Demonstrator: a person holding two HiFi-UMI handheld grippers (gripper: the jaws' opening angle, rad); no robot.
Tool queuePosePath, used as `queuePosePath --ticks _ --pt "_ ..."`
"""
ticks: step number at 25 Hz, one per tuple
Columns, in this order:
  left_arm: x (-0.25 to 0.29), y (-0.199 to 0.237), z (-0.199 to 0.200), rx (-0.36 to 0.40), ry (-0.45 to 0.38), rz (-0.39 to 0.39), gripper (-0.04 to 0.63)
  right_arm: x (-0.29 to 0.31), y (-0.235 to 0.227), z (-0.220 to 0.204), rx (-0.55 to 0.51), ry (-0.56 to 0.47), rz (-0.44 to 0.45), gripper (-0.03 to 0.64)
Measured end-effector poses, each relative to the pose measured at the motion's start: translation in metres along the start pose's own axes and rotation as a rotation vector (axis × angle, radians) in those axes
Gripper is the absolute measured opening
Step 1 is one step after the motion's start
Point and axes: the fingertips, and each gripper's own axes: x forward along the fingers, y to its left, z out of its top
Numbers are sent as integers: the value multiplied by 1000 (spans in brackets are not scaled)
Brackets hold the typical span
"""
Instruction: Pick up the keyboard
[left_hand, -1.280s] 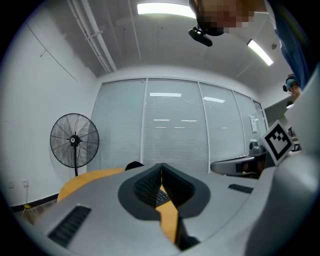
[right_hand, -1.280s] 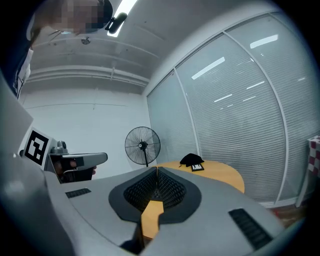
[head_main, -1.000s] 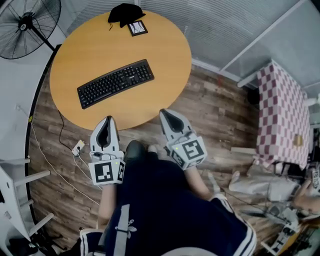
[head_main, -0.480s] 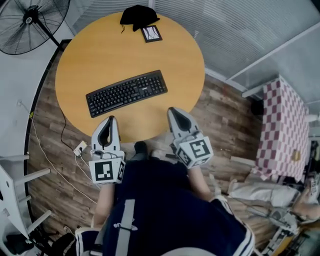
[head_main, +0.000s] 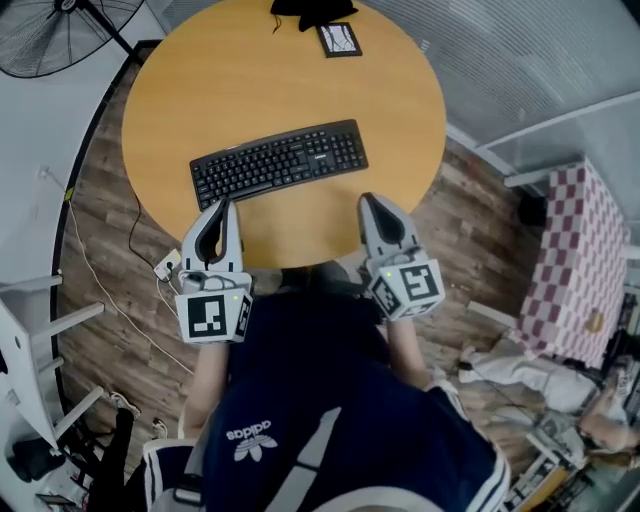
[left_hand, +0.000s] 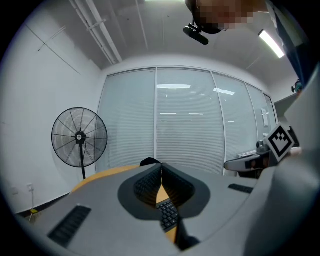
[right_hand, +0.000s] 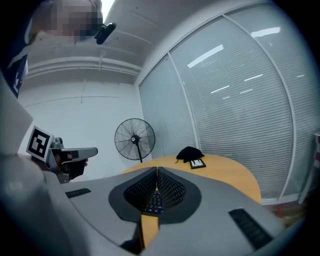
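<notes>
While the keyboard (head_main: 279, 163) is lying untouched on the round surface (head_main: 200, 90), the left claw (head_main: 224, 206) and right claw (head_main: 367, 200) are hovering just short of its two ends, both shut and empty, probably lining up for a two-sided lift.

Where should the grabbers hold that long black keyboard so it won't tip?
Probably its two short ends. The keyboard lies flat, long and slanted on the round table, so one middle grip might let it tip. Bring the left gripper to the left end, the right gripper to the right, low from the near edge. Both are shut, so open first.
</notes>
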Motion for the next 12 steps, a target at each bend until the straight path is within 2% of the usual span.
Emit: queuePosePath --ticks 8,12 --pt "8 10 -9 -18 21 13 3 20 0 0 -12 14 22 6" --pt "11 17 -11 -31 27 49 3 30 -3 -2 -20 30 47 6"
